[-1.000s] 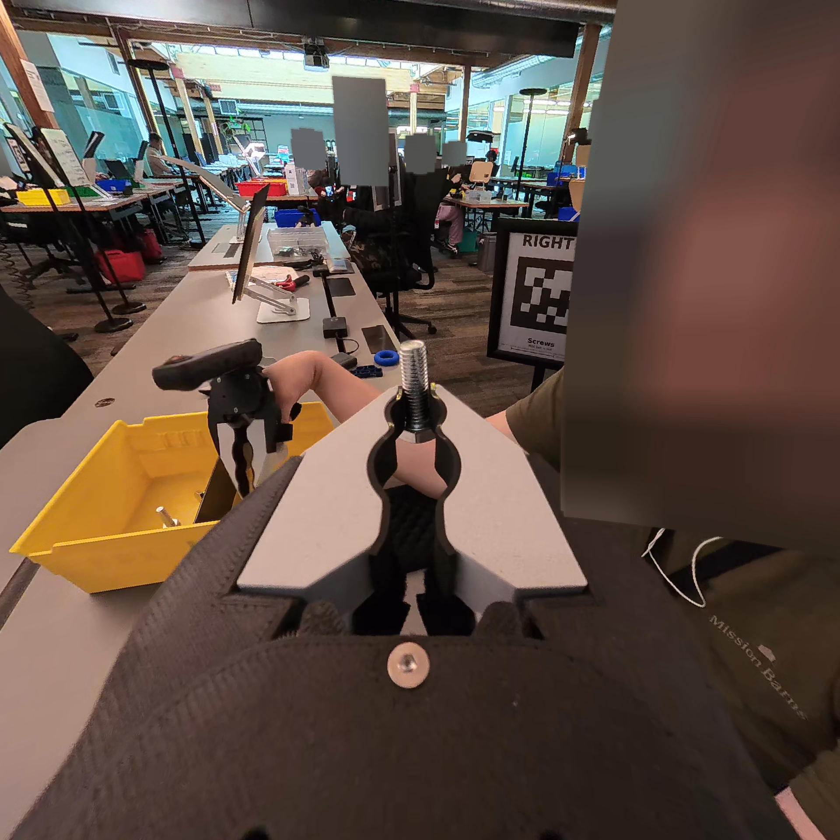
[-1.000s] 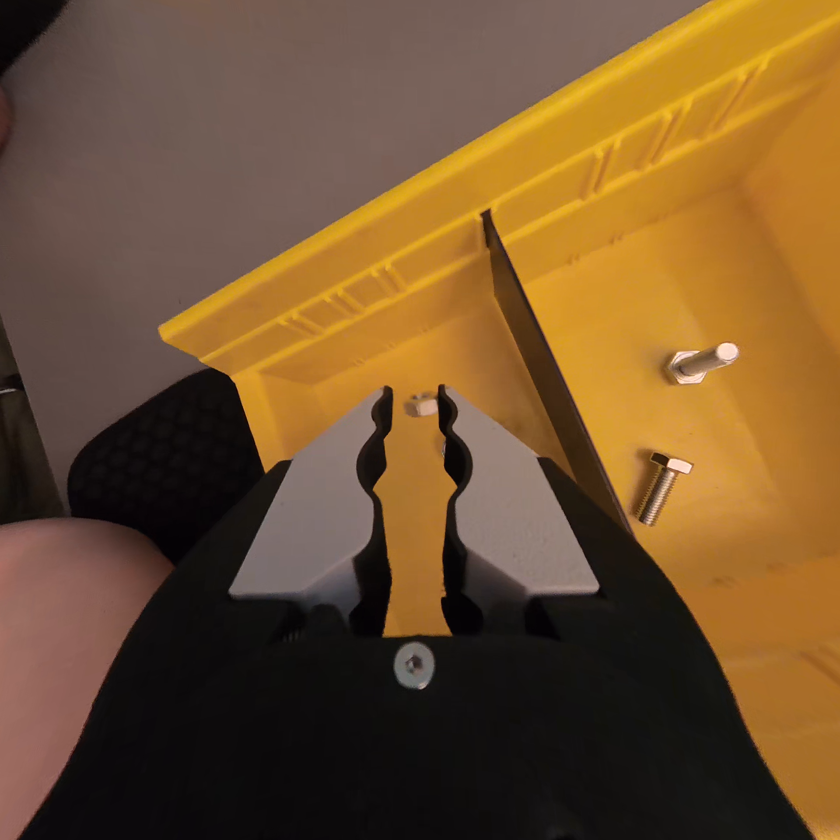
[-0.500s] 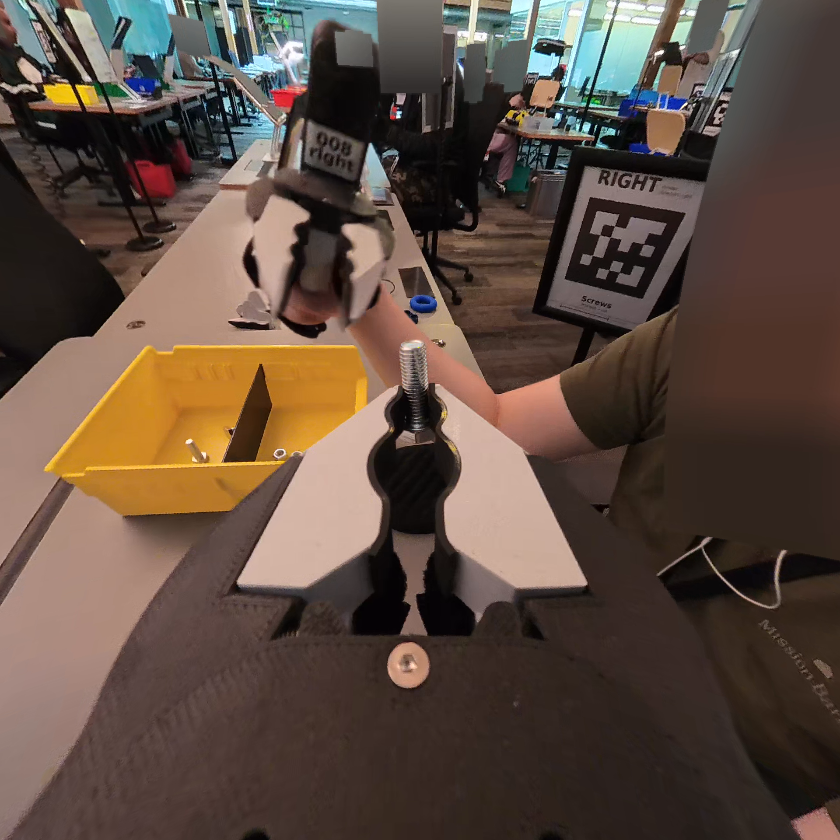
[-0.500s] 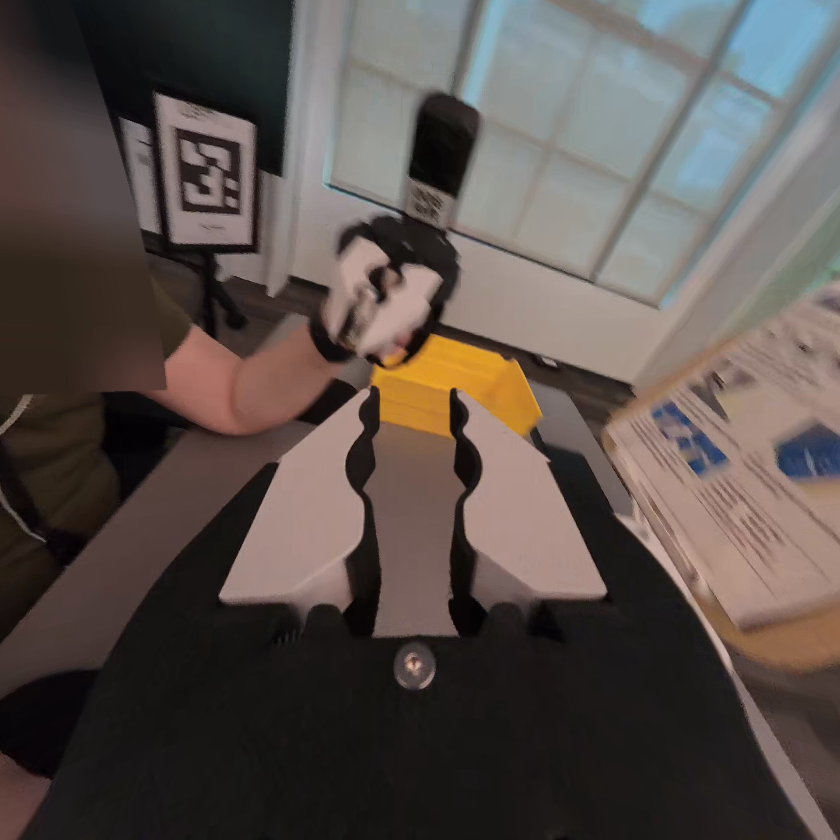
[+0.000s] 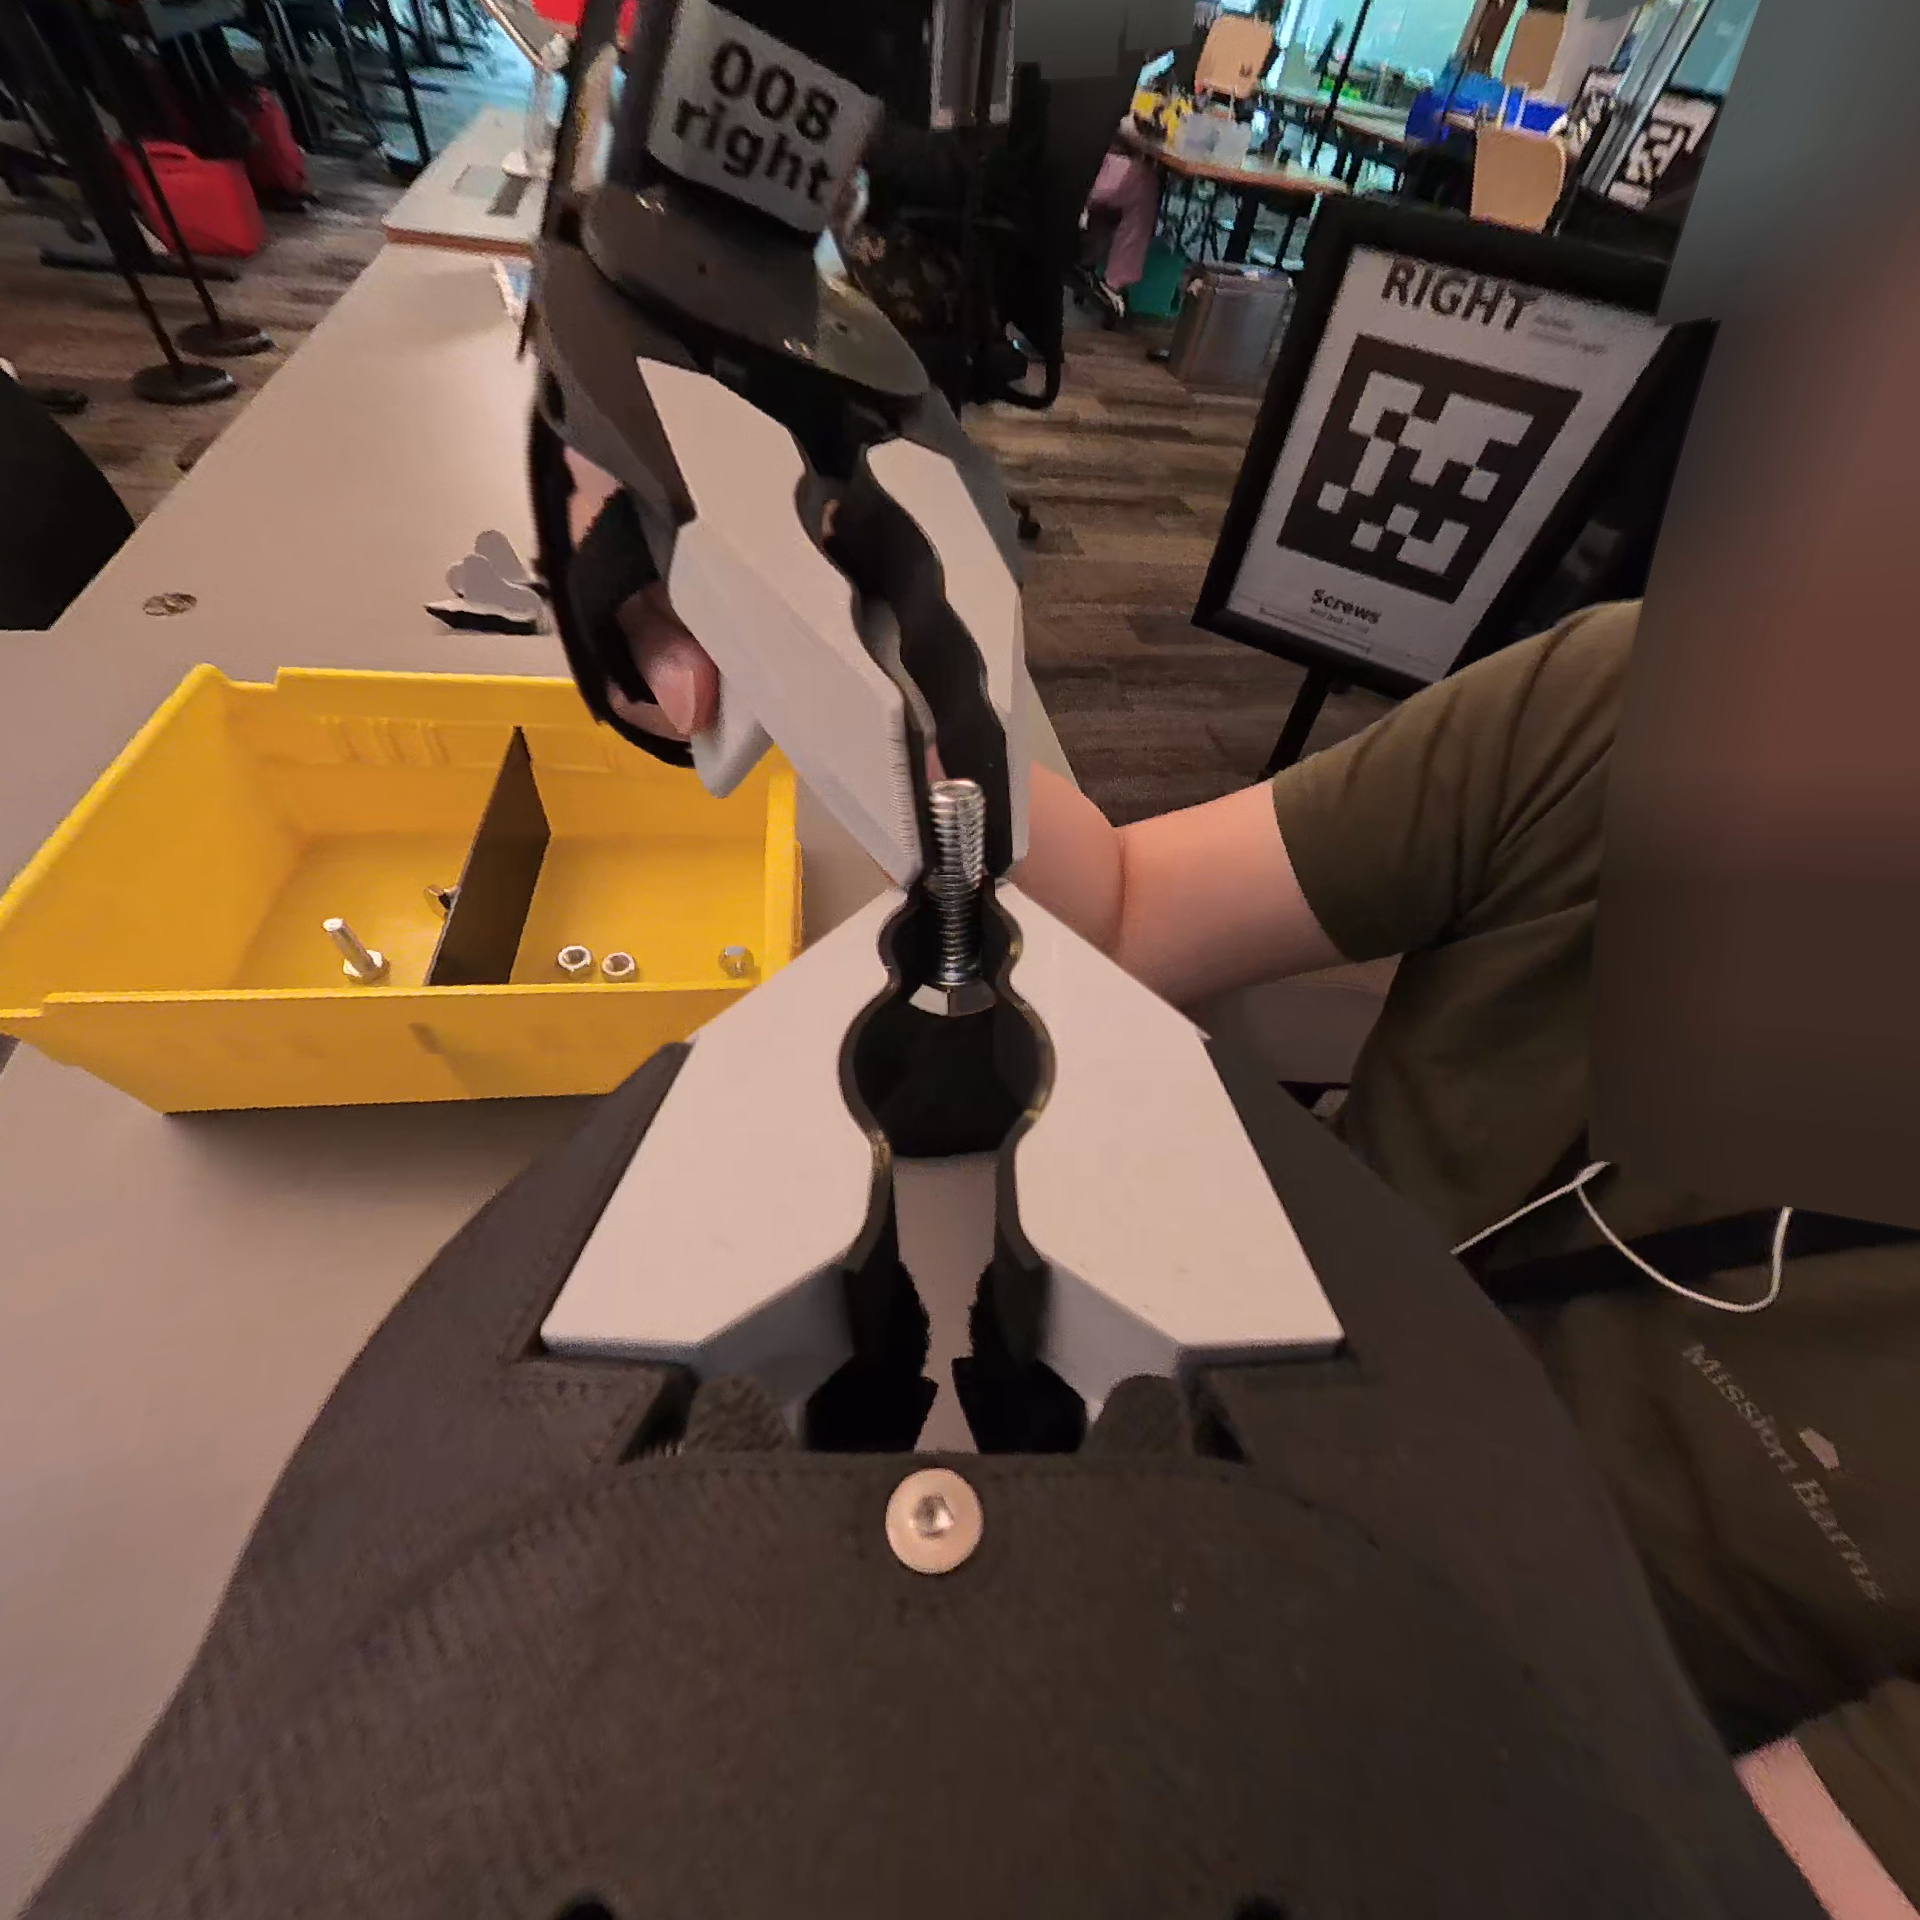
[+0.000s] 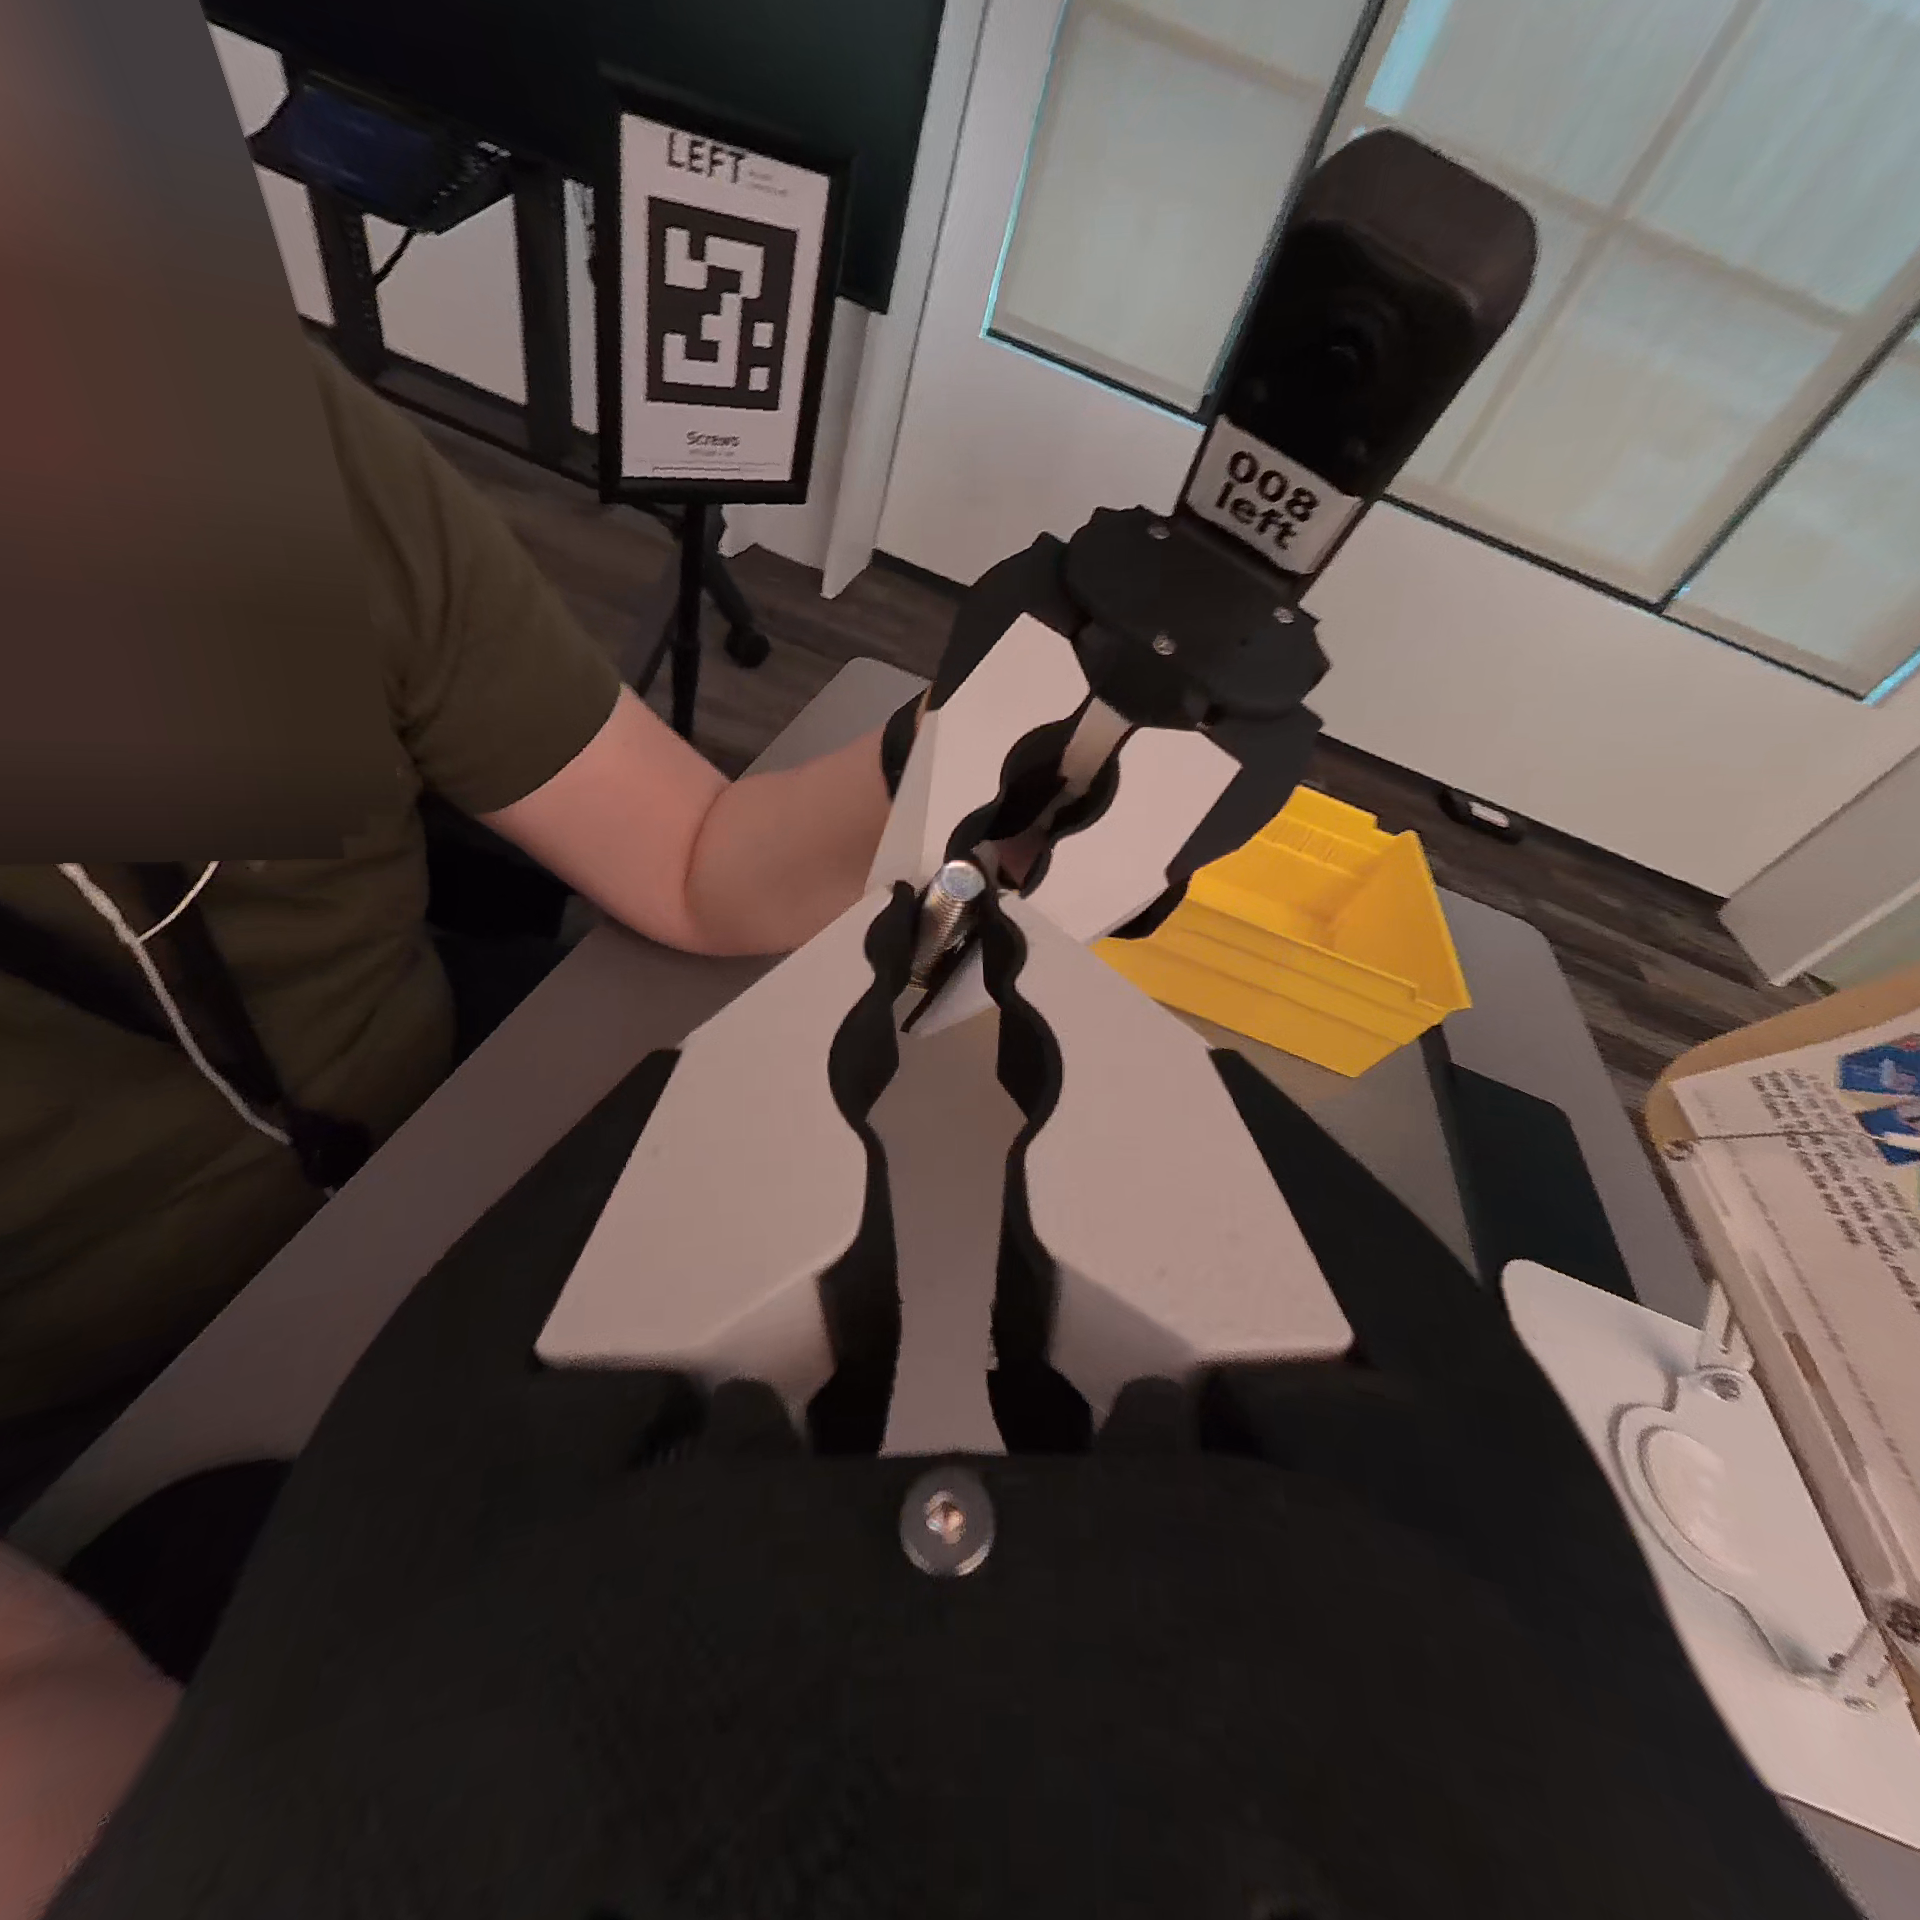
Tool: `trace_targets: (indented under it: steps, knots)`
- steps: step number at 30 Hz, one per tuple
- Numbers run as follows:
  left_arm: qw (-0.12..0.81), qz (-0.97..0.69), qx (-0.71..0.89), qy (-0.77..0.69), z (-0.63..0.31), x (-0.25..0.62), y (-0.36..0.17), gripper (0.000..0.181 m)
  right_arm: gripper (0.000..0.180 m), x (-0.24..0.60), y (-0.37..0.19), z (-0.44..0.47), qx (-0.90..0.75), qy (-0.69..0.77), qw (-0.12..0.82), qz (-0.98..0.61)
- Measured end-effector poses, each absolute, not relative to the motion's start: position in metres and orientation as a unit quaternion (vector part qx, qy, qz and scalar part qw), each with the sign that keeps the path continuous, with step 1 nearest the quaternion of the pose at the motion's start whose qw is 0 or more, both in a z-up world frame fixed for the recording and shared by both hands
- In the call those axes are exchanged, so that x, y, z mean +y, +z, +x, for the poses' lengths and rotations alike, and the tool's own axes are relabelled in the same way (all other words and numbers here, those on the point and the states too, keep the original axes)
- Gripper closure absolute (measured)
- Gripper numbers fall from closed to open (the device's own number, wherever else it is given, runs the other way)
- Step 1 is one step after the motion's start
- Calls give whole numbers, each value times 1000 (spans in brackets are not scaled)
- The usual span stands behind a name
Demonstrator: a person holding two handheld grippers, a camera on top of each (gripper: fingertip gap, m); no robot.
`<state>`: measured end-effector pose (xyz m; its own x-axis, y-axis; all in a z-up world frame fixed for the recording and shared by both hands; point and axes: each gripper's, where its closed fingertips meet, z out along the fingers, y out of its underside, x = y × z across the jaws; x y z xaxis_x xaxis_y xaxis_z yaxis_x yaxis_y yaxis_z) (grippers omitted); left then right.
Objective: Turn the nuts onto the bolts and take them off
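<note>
My left gripper (image 5: 951,896) is shut on a steel bolt (image 5: 956,940), head inside the jaws, threaded end pointing away. My right gripper (image 5: 958,831) comes down from above. Its jaws stand narrowly apart around the bolt's threaded tip, and I see no nut in them. In the right wrist view the bolt's tip (image 6: 954,888) sits between my right gripper's (image 6: 940,935) fingertips, with the left gripper (image 6: 1003,862) facing it. I cannot tell if the pads touch the thread. The yellow bin (image 5: 364,1049) holds a bolt (image 5: 353,951) and three nuts (image 5: 594,961).
A black divider (image 5: 494,862) splits the bin, which sits on the grey table (image 5: 208,1247). The person's arm (image 5: 1195,883) reaches across behind the grippers. Marker signs on stands (image 5: 1423,478) (image 6: 717,312) are beyond the table. Printed sheets (image 6: 1818,1195) lie at the right. My left and right fingertips are right by each other.
My right gripper left the bin, swung up and came to the bolt's threaded end, its jaws narrower than half a second ago. The left gripper kept hold of the bolt.
</note>
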<state>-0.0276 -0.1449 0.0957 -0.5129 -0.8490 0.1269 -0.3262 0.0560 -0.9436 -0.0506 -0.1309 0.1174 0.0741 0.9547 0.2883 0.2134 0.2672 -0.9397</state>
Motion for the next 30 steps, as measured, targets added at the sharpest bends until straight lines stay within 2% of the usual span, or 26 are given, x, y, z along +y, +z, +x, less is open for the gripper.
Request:
trace_targets:
  steps: [5,9,13,15,23,30]
  knots:
    - [240,-430,687,-535,-20,-148,92,169,172,-132,116,-43,-594,346,539,-487]
    - [302,-482,626,-534,0,-117,98,169,171,-102,115,-17,-540,303,566,-543]
    - [323,-518,612,-503,20,-103,83,169,171,-95,98,2,-527,293,542,-585]
    - [300,-509,615,-522,23,-110,80,169,171,-103,96,4,-536,304,534,-579]
    - [102,-407,675,-607,-1,-183,79,168,171,-171,96,-19,-659,353,500,-437]
    - [82,-402,664,-625,-3,-185,81,168,171,-170,99,-19,-655,366,504,-427]
